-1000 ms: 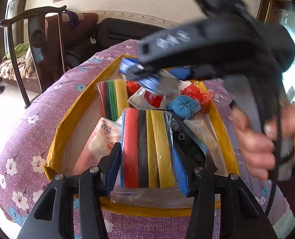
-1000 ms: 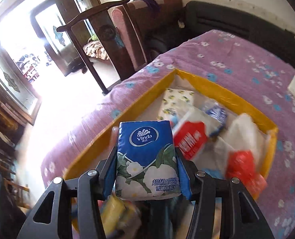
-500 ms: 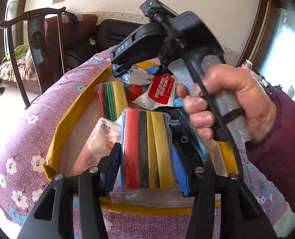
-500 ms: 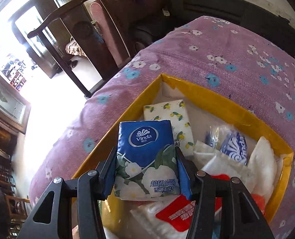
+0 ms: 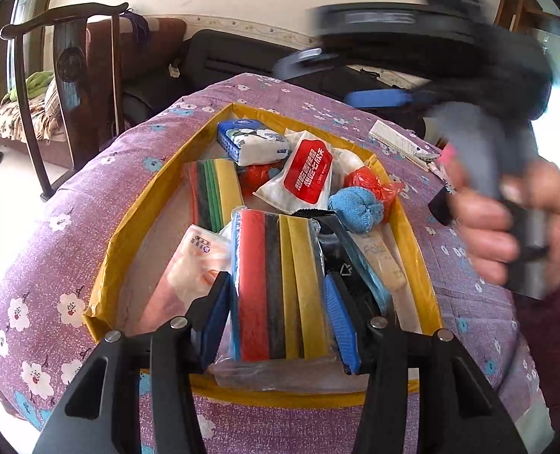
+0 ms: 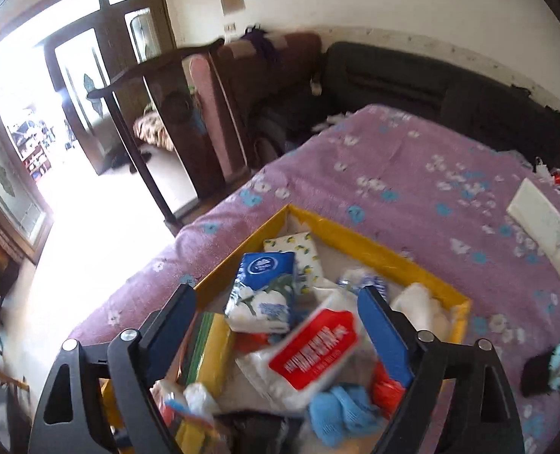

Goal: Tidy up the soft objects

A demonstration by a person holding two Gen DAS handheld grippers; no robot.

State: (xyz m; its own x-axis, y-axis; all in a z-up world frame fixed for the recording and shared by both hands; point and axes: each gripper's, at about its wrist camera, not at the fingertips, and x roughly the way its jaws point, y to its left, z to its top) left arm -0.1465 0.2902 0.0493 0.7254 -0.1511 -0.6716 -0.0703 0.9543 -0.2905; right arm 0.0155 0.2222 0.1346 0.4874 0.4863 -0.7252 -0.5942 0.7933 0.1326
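Right gripper [image 6: 276, 325] is opening, nothing pinched — tissue pack [image 6: 263, 291] is dropped at the box's [image 5: 408, 219] far end. Left gripper [image 5: 276, 314] is clamped on sponge pack [image 5: 276, 283], near end — to be placed next.

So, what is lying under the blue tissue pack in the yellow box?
The blue tissue pack rests partly on a lemon-print tissue pack in the far corner of the yellow box. Its near end overlaps a white pouch with a red label. Anything directly beneath is covered.
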